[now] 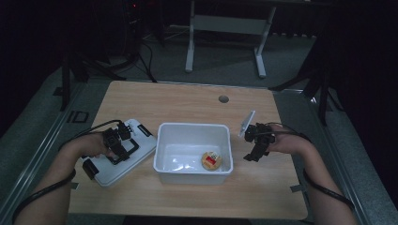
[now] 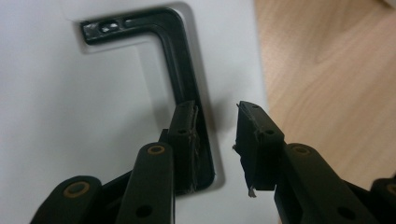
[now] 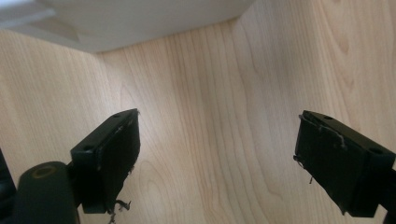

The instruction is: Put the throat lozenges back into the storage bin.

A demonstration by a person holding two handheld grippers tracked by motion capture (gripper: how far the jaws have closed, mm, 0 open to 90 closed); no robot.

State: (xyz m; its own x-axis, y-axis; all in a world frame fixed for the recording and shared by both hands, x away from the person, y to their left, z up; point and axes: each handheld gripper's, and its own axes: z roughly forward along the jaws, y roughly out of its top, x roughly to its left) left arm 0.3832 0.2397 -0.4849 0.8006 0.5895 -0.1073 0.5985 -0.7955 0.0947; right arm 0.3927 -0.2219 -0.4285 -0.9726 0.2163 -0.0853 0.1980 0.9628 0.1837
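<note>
A white bin [image 1: 192,125] stands open at the table's middle, with a round tin with a red label [image 1: 211,161] inside it. The bin's white lid [image 1: 141,146] lies flat to the left, and the left gripper view shows its bare top [image 2: 70,116] up close. My left gripper [image 1: 123,152] points down onto the lid's black handle [image 2: 173,60]. Its jaws [image 2: 215,116] stand a little apart astride one bar of the handle, with a gap at the right pad. To the right of the bin [image 3: 140,23], my right gripper [image 1: 253,154] hangs wide open [image 3: 217,135] over bare wood.
The wooden table [image 1: 187,101] has a small round hole [image 1: 223,99] at the back. Black latches [image 1: 89,168] sit at the lid's ends. Beyond the table, a white desk frame [image 1: 225,28] stands on a dark floor.
</note>
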